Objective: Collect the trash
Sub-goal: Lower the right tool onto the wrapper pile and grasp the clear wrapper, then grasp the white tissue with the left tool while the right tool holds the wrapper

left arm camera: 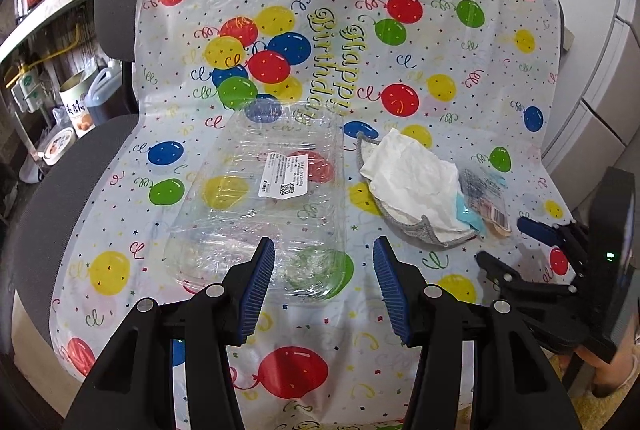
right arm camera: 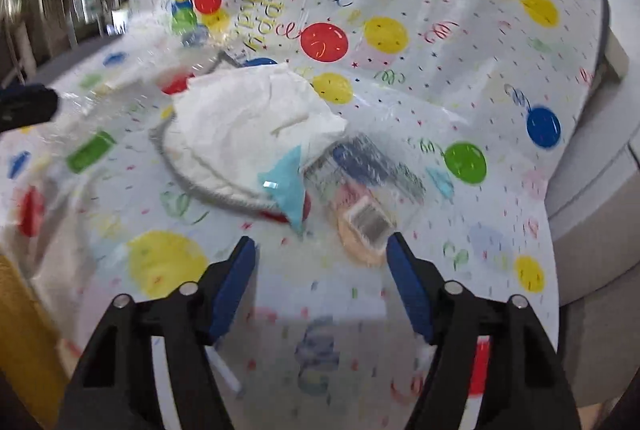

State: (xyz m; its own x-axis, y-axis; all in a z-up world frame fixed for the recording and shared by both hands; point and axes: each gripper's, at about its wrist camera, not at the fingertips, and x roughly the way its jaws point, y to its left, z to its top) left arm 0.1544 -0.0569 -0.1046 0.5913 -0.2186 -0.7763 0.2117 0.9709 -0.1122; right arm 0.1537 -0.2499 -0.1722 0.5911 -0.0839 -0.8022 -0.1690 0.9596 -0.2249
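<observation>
Hovering both tools spread and empty, I see the clear tray (left arm camera: 260, 205) just beyond my left tool (left arm camera: 324, 290); right tool (right arm camera: 320, 286) faces the wrapper (right arm camera: 360, 197) beside the crumpled tissue (right arm camera: 248, 125). I'd pinch the wrapper's near edge low.

A: Any words you can read?
B: "Happy Birthday" in yellow script on the balloon cover (left arm camera: 328, 65), running sideways.
A: And the clear tray (left arm camera: 260, 197)?
B: A white label (left arm camera: 286, 175) with a QR code; its print is too small. The wrapper (left arm camera: 490, 203) carries a barcode, also unreadable.
</observation>
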